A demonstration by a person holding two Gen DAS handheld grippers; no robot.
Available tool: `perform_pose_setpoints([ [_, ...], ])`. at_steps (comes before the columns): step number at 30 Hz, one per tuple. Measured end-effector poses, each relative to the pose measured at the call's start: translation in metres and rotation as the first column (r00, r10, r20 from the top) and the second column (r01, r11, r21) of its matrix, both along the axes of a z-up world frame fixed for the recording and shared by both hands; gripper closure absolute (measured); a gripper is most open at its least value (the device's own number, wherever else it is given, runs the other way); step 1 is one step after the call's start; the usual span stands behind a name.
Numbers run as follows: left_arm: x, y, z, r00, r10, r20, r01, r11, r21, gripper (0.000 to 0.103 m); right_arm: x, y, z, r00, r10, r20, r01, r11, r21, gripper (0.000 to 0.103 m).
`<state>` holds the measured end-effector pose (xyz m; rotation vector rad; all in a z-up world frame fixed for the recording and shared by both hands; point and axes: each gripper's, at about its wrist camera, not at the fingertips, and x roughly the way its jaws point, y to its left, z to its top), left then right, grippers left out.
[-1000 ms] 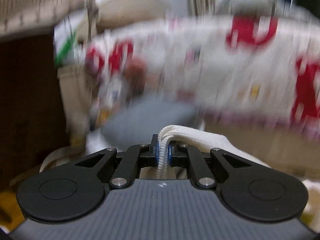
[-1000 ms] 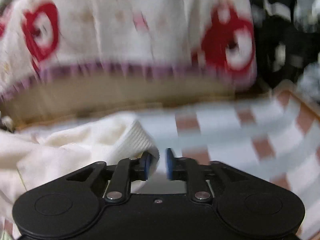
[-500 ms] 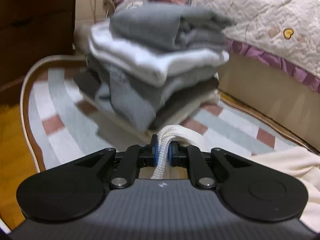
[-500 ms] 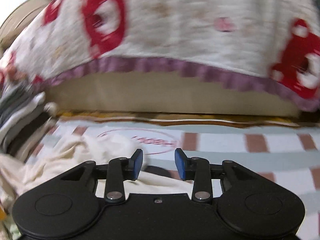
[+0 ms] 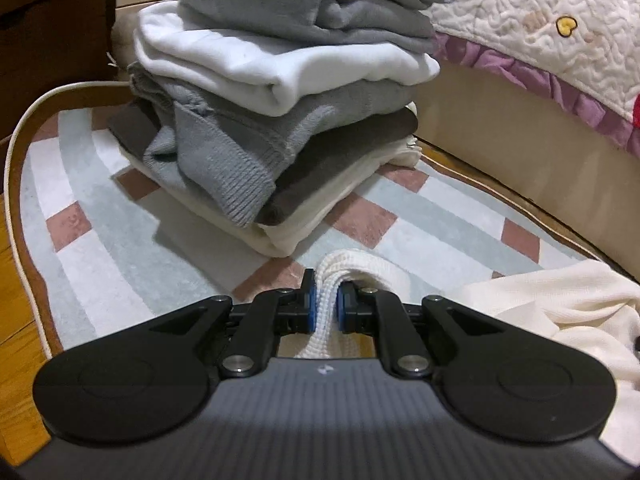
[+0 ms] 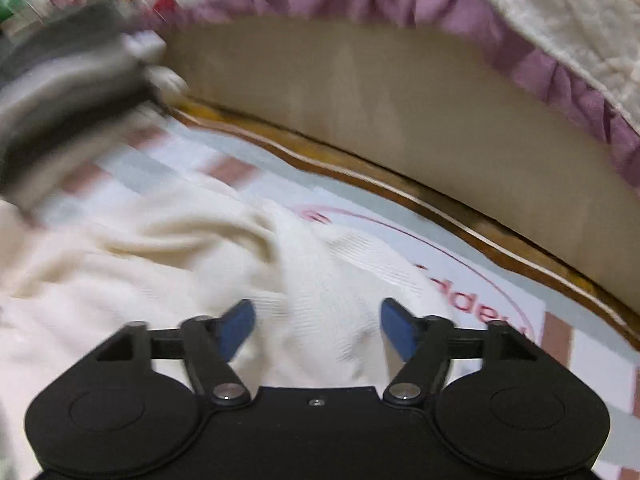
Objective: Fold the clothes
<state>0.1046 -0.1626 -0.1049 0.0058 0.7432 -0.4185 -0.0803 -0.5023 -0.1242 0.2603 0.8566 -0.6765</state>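
A cream knit garment (image 5: 560, 312) lies crumpled on the checked rug (image 5: 100, 248). My left gripper (image 5: 325, 309) is shut on a ribbed edge of it, low over the rug. The garment also shows in the right wrist view (image 6: 192, 264), spread under my right gripper (image 6: 316, 328), which is wide open just above a raised fold, holding nothing. A stack of folded clothes (image 5: 280, 92), grey, white, brown and cream, stands on the rug just beyond the left gripper; it appears blurred at the left of the right wrist view (image 6: 68, 100).
A bed base (image 5: 520, 152) with a quilted cover and purple frill (image 5: 560, 92) runs along the rug's far side; it fills the back of the right wrist view (image 6: 400, 112). Dark wooden furniture (image 5: 52, 32) stands at the left. Bare wood floor (image 5: 16, 312) lies beyond the rug's edge.
Both grippers came down from bed height to the rug. The right gripper let go of the cream garment and opened wide. The left stayed shut on its ribbed edge.
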Motion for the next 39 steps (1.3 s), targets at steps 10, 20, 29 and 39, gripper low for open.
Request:
perform_pose_setpoints([
  [10,-0.006,0.0,0.006,0.995,0.013,0.099,-0.014,1.0,0.013,0.095,-0.082,-0.034,0.039,0.917,-0.227,0.328,0.165,0.965,0.206,0.094],
  [20,0.027,0.023,0.134,0.923,-0.031,0.384,0.061,0.996,-0.066,0.095,-0.169,-0.045,0.156,0.877,-0.379,0.295,0.409,0.911,-0.048,0.098],
  [29,0.018,0.022,0.233,0.776,-0.088,0.624,0.18,0.98,-0.086,0.095,-0.244,-0.034,0.229,0.792,-0.349,0.5,0.467,0.875,-0.128,0.099],
  [39,0.015,-0.098,0.137,0.839,-0.336,0.428,0.381,0.924,-0.02,0.042,-0.189,-0.096,0.138,0.688,-0.691,0.219,0.724,0.639,-0.258,0.023],
])
